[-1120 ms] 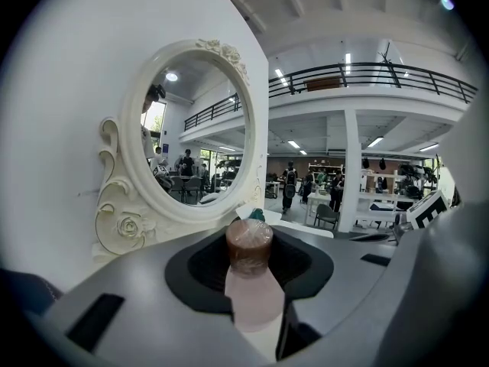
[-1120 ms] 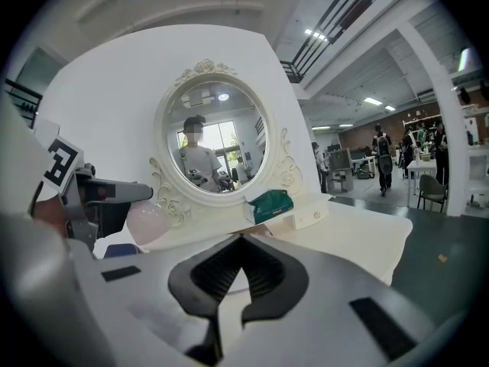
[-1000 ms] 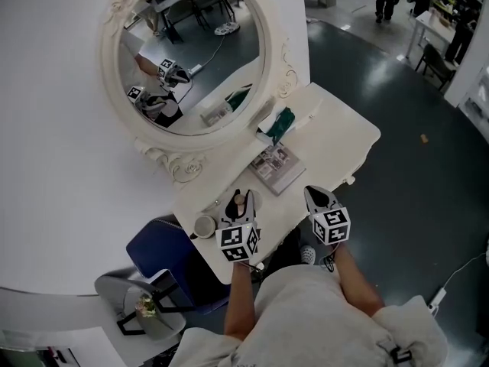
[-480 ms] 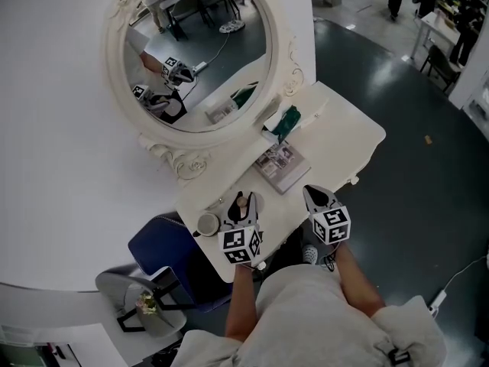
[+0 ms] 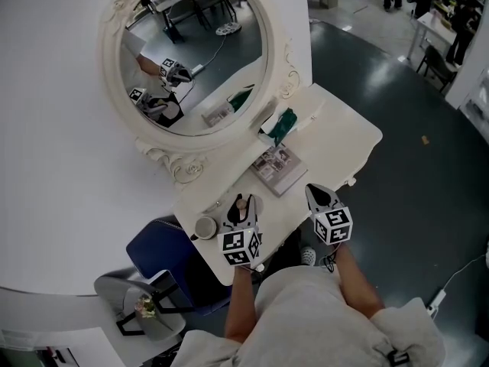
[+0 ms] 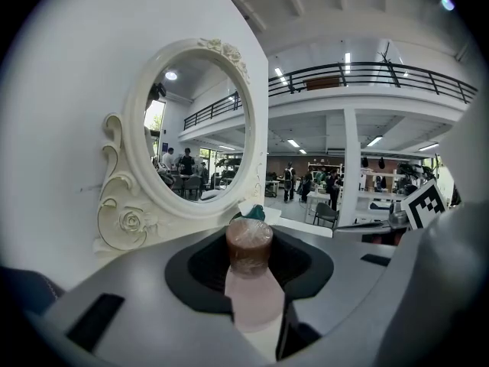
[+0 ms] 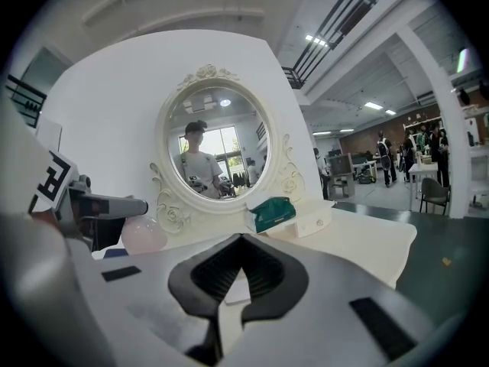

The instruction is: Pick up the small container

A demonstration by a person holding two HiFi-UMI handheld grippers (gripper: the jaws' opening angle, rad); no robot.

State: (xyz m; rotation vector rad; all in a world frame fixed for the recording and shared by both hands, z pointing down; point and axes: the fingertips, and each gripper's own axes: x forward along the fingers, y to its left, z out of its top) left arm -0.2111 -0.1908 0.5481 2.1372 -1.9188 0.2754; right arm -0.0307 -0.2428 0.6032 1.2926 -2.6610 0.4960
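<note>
Bare desk lies open at the right end; an ornate mirror walls the back, while a green box, seemingly tissues, and a booklet crowd the middle.

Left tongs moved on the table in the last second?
No. The left tongs, shut on the pale pink brown-capped bottle, keep the same spot just right of the small white round cup on the white dressing table.

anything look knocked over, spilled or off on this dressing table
Nothing stands out. The pale pink bottle with a brown cap is upright in the left gripper's jaws; the white round jar and the booklet sit flat on the white table, no spill visible.
</note>
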